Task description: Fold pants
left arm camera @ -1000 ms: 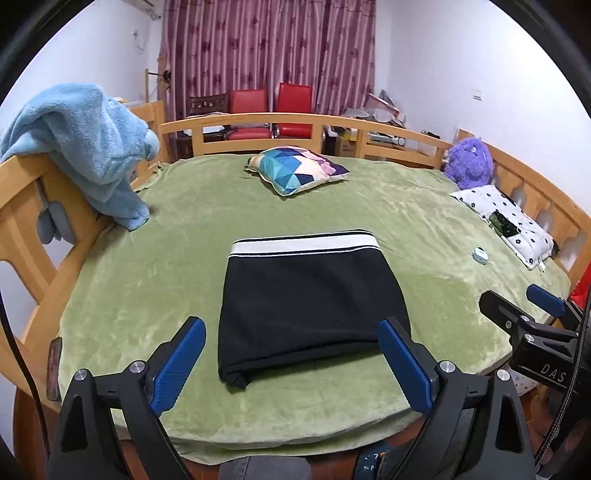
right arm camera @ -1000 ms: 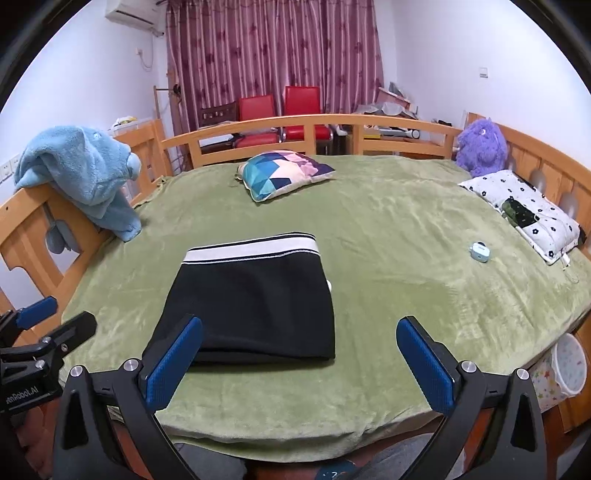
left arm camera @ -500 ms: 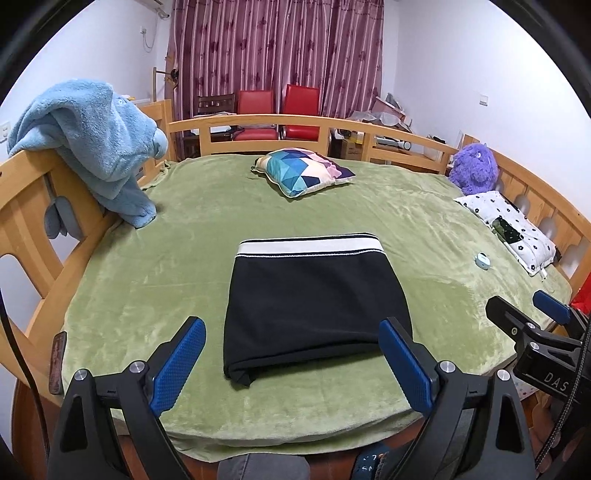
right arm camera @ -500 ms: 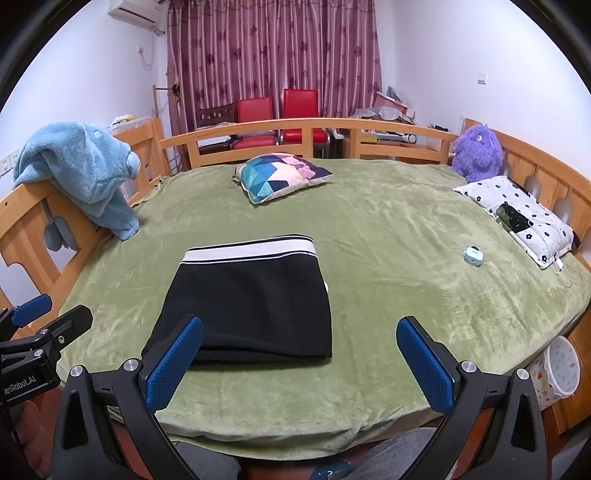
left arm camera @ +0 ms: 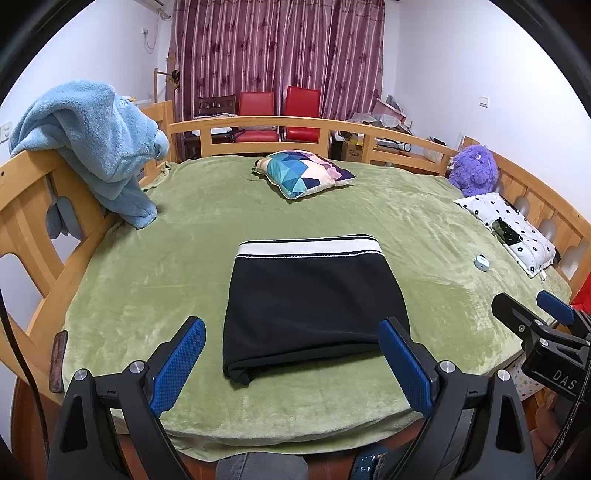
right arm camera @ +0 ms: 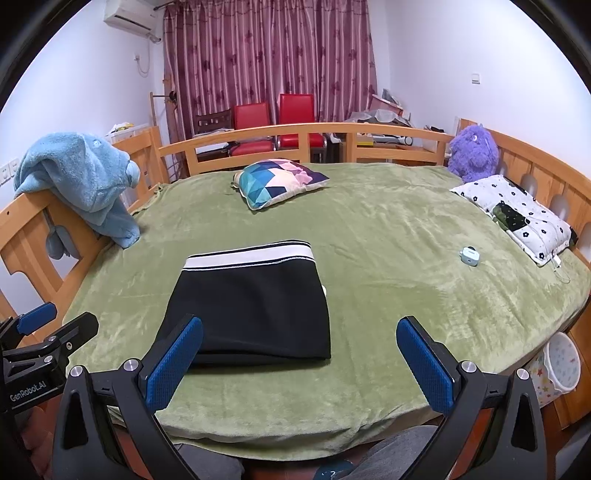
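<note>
Grippers, left gripper point(left arm camera: 291, 354) and right gripper point(right arm camera: 299, 352), spread wide, empty, near folded pants point(left arm camera: 310, 295) on green bed point(left arm camera: 147, 280); curtains point(left arm camera: 277, 55) beyond.

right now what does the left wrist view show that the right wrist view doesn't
Only the left wrist view shows the right claw at its right edge and a dark flat object on the bed's near left edge. Only the right wrist view shows the air conditioner, the star-patterned bin and the left claw. Both show the folded pants, patterned cushion, purple plush and blue towel.
</note>
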### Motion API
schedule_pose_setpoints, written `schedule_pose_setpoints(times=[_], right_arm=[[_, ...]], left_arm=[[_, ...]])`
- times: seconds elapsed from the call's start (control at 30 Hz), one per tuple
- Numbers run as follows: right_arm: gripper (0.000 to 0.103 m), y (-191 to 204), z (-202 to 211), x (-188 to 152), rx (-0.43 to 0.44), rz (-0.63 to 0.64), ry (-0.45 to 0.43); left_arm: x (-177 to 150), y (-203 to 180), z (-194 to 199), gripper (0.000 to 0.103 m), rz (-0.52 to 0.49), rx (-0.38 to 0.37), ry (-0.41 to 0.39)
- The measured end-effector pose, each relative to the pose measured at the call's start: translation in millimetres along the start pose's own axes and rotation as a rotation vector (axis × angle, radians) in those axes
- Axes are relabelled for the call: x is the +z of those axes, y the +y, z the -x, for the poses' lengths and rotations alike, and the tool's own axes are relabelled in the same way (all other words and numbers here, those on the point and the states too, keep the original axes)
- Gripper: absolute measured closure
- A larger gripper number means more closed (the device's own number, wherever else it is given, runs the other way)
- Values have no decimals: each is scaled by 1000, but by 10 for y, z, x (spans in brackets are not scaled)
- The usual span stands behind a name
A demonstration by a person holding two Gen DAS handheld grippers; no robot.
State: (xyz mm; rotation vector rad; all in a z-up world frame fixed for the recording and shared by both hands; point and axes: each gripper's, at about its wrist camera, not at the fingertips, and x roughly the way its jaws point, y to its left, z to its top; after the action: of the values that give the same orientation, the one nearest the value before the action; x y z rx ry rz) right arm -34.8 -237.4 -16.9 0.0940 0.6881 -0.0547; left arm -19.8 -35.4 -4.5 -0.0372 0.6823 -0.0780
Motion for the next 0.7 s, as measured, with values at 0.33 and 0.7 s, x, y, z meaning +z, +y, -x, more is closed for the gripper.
schedule_pose_setpoints(times=[0.33, 0.7], right_arm=[[0, -2, 7, 4, -2, -3, -1], [0, -38, -8, 12, 2, 0, 6]], left_arm=[[-19, -36, 11, 8, 1, 1, 5], [-3, 18, -54, 8, 10, -2, 14]])
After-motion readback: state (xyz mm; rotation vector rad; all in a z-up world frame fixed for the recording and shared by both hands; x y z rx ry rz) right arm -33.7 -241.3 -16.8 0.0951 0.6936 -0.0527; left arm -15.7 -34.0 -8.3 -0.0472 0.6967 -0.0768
